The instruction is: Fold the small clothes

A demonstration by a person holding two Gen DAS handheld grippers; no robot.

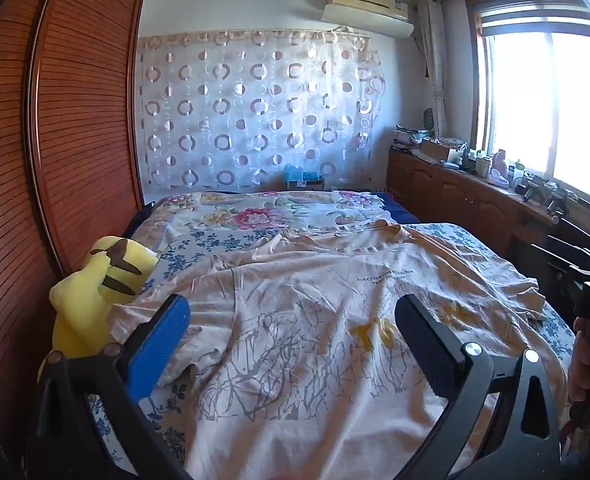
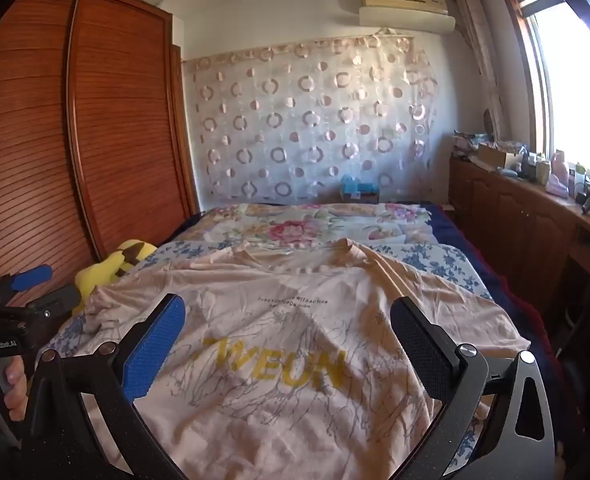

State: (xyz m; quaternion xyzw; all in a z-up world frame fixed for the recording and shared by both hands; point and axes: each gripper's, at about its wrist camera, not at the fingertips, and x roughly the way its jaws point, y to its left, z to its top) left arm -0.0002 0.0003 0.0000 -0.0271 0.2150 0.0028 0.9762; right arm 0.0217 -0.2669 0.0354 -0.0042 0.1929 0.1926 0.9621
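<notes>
Nearest, the left hand-held gripper [image 1: 291, 344] and the right hand-held gripper [image 2: 287, 344] both hover with fingers spread wide and nothing between them, above a beige T-shirt [image 1: 315, 320] printed with grey branches and yellow letters. The shirt lies spread and wrinkled, print up, on the bed [image 1: 223, 240] over a blue-flowered sheet, with a yellow plush toy [image 1: 95, 280] touching its left edge. Farther off are a floral quilt [image 1: 263, 212], a circle-patterned curtain [image 1: 255, 112] and, to the left, a wooden wardrobe [image 1: 75, 120].
</notes>
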